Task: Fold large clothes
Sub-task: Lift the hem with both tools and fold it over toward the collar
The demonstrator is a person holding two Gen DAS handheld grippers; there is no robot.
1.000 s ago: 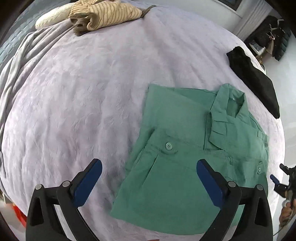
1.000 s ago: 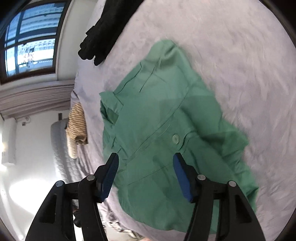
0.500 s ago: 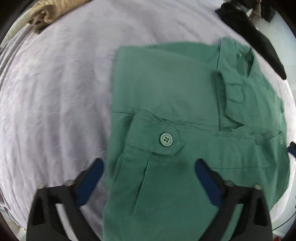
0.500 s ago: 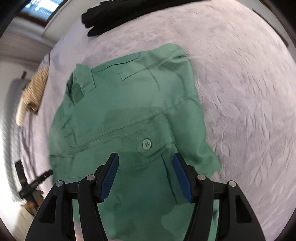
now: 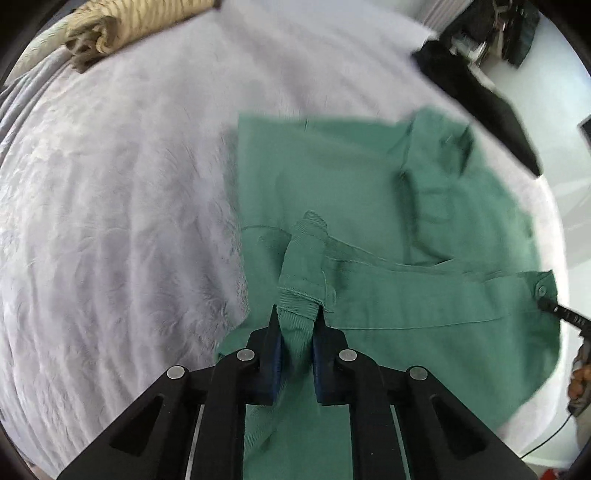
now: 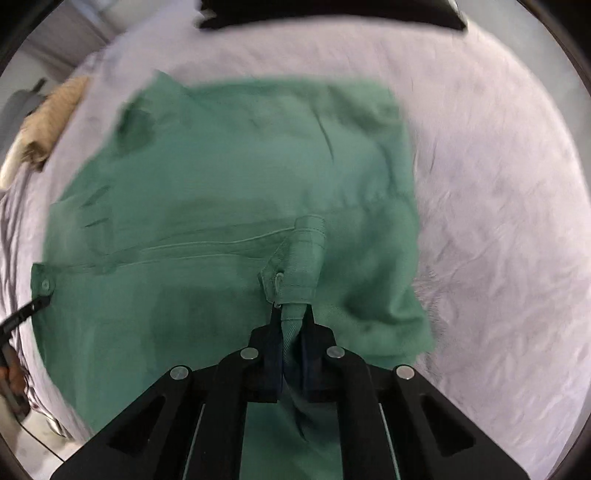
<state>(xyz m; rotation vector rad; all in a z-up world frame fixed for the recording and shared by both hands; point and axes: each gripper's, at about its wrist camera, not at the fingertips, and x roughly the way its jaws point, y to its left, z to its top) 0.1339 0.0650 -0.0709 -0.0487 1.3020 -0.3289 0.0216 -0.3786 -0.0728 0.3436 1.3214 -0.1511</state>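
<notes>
My left tool [image 5: 296, 334] has just closed and pinches a cuff of the green shirt [image 5: 369, 192]; my right tool [image 6: 293, 330] has just closed on the other cuff. The shirt lies partly folded on the bed [image 5: 110, 221], whose pale lilac cover is wrinkled. In the left view, a striped beige garment [image 5: 136, 18] sits at eleven o'clock and a black garment [image 5: 480, 96] at two o'clock.
</notes>
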